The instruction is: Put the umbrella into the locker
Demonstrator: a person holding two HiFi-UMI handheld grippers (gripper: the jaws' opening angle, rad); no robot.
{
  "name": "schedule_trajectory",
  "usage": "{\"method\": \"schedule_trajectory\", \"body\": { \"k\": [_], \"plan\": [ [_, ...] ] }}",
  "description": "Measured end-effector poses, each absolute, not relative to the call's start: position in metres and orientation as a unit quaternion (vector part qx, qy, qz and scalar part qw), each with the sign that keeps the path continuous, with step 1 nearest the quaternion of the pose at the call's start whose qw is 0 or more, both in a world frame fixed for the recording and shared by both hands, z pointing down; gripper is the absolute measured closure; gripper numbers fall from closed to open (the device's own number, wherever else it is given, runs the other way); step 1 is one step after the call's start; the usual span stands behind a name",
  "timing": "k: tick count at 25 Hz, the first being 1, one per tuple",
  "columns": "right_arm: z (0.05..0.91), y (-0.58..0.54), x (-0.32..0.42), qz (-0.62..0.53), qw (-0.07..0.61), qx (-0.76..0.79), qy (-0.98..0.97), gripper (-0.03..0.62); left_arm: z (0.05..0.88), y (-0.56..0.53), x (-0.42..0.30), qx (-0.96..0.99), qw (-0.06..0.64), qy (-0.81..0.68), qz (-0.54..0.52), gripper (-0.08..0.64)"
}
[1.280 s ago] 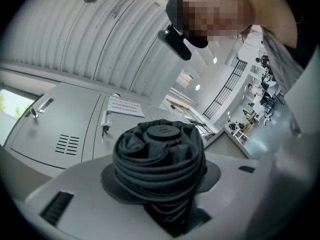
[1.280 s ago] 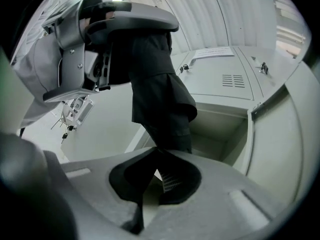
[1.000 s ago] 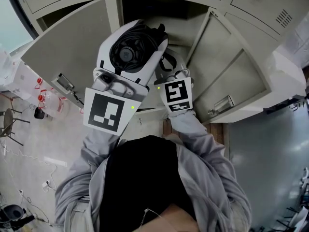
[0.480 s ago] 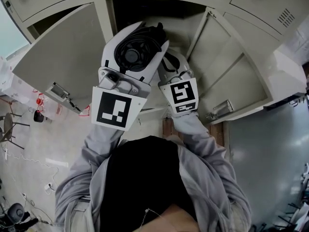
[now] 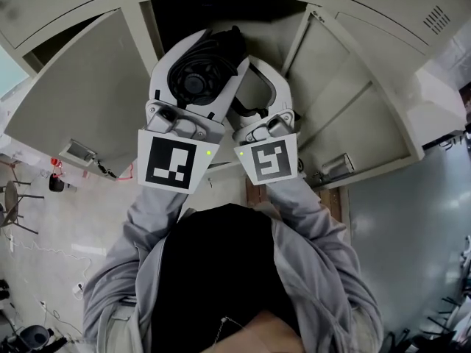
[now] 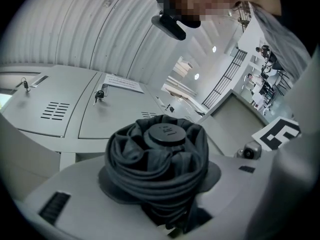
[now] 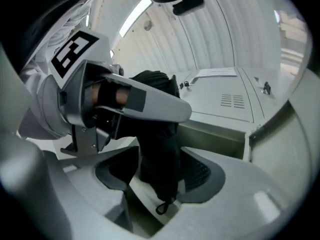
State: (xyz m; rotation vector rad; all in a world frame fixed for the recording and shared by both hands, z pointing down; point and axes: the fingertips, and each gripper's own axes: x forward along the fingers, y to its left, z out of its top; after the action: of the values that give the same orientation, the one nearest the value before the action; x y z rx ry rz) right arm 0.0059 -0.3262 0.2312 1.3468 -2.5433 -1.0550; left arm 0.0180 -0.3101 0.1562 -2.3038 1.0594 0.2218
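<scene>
The folded black umbrella [image 5: 197, 78] is clamped in my left gripper [image 5: 200, 65], just below the open locker compartment [image 5: 221, 17]. In the left gripper view its round cap and bunched fabric [image 6: 161, 156] fill the space between the jaws of the left gripper [image 6: 160, 184]. My right gripper [image 5: 256, 87] sits right beside it, and its jaws have just been opening. In the right gripper view the umbrella's lower end [image 7: 160, 154] with its strap loop hangs between the spread pads [image 7: 200, 176] of the right gripper [image 7: 160, 171], and gaps show on both sides.
The compartment's left door [image 5: 81, 101] and right door [image 5: 353, 116] both swing out towards me; the right one carries a metal latch [image 5: 335, 166]. Closed locker doors with vents and keys [image 6: 100, 95] surround the opening. Cables lie on the floor [image 5: 44, 241] at left.
The right gripper's jaws have opened and let go of the umbrella's lower end. Both grippers have shifted up the picture, nearer the locker opening, with the umbrella still in the left one.
</scene>
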Motion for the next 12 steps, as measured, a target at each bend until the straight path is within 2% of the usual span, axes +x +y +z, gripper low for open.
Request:
{"method": "schedule_trajectory", "body": {
  "k": [6,12],
  "plan": [
    [0.22,-0.337,-0.015,-0.391,0.033,0.422,-0.817,0.36,0.157,-0.32,0.007,-0.869,0.273,0.402,0.096,0.352],
    [0.231,-0.358,-0.017,-0.365,0.034,0.434,-0.823,0.37,0.179,-0.337,0.01,-0.877,0.267,0.398,0.026,0.28]
  ]
}}
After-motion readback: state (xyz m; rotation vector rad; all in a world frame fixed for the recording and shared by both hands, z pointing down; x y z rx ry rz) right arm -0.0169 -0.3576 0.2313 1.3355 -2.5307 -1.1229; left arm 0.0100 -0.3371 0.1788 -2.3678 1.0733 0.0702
